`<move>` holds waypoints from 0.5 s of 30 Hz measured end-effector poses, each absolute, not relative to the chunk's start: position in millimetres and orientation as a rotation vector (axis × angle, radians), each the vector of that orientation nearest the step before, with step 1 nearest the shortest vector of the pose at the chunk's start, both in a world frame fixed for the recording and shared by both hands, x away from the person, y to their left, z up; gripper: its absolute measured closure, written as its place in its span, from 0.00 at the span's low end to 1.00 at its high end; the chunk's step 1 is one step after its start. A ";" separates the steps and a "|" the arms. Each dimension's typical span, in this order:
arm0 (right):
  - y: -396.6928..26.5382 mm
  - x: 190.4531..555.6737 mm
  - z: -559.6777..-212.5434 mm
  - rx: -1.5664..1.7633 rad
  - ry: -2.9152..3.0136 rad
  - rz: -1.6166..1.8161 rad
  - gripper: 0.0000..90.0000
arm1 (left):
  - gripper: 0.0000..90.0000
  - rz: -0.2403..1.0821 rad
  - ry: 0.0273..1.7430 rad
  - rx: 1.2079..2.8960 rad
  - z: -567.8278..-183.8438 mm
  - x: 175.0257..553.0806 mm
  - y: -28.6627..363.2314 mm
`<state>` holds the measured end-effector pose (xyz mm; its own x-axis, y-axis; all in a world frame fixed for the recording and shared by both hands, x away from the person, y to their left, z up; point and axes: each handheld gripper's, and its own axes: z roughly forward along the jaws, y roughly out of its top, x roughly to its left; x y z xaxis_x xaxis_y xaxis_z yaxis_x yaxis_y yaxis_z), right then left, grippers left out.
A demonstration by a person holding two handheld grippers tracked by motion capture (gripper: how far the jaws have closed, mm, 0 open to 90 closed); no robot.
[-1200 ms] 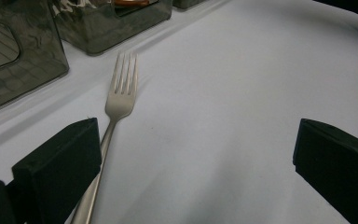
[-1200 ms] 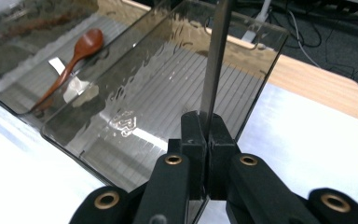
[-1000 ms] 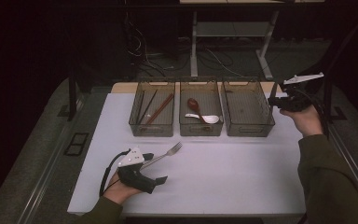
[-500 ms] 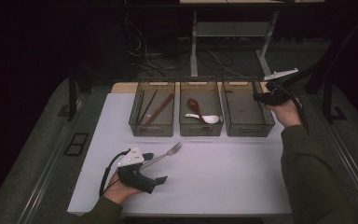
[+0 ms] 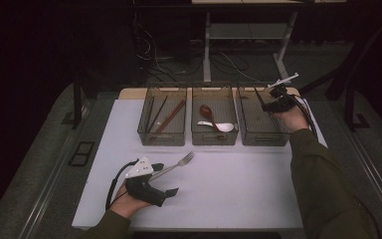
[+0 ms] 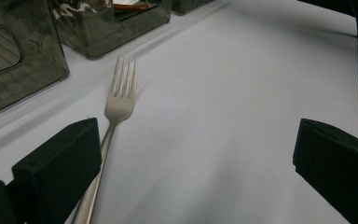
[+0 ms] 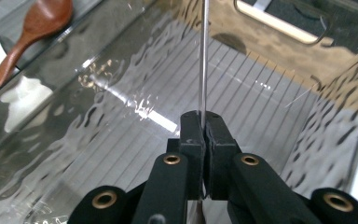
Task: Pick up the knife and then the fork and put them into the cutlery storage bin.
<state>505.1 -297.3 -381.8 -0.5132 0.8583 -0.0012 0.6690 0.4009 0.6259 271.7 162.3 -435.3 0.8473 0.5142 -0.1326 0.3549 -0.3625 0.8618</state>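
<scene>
A: Over the right-hand smoked plastic bin [image 5: 261,122], the right tool [image 7: 203,122] has swung in from beyond its rim, pinching a thin metal utensil [image 7: 203,56] edge-on.

B: So a drop looks close; that bin's bare. The left tool [image 6: 191,158] gapes beside the steel fork [image 6: 116,109] on the white tabletop [image 5: 238,184]

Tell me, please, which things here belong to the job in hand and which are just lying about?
In the job: thin metal utensil, clamped in the right gripper at the right bin; fork by the open left gripper.
Lying about: chopsticks in the left bin; wooden spoon and white spoon in the middle bin.
</scene>
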 end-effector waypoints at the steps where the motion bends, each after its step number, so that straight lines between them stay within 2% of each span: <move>1: -297.1 505.5 -383.0 1.337 2.343 0.827 0.92 | 0.00 0.193 0.642 1.986 -435.3 271.7 162.2; 7: -296.3 502.8 -379.9 1.327 2.334 0.858 0.79 | 0.00 0.192 0.640 1.987 -435.3 271.7 162.3; 12: -299.7 495.1 -374.2 1.362 2.331 0.987 0.58 | 0.00 0.193 0.644 1.980 -435.3 271.6 162.3; 15: -299.7 484.9 -370.2 1.347 2.309 1.041 0.49 | 0.00 0.193 0.645 1.983 -435.1 271.8 162.7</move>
<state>484.9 -299.7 -370.2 -0.5300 0.8398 0.1174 0.6441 0.3087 0.6999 271.8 162.7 -435.1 0.8450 0.5171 -0.1361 0.3575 -0.3572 0.8629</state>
